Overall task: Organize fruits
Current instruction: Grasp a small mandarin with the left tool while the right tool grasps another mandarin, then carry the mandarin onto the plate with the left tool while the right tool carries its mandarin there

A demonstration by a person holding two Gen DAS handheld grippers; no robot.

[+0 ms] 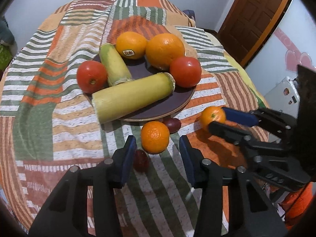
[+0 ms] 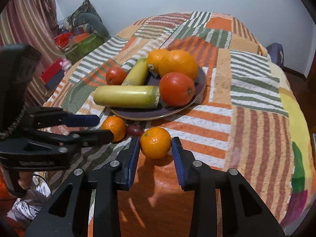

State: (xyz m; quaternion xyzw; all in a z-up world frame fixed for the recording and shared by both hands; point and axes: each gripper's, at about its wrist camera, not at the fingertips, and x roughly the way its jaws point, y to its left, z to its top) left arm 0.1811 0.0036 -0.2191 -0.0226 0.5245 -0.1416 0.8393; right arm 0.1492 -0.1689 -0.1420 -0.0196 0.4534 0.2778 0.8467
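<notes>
Both tools are gaping: left tool bracketing one mandarin, right tool another mandarin at 12 o'clock; light, soft-skinned, so grip mid-girth gently.

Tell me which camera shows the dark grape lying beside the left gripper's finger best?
The left wrist view: the grape lies in the open on the cloth, just inside the left gripper's left finger. The right wrist view does not show it; the left gripper covers that spot.
</notes>
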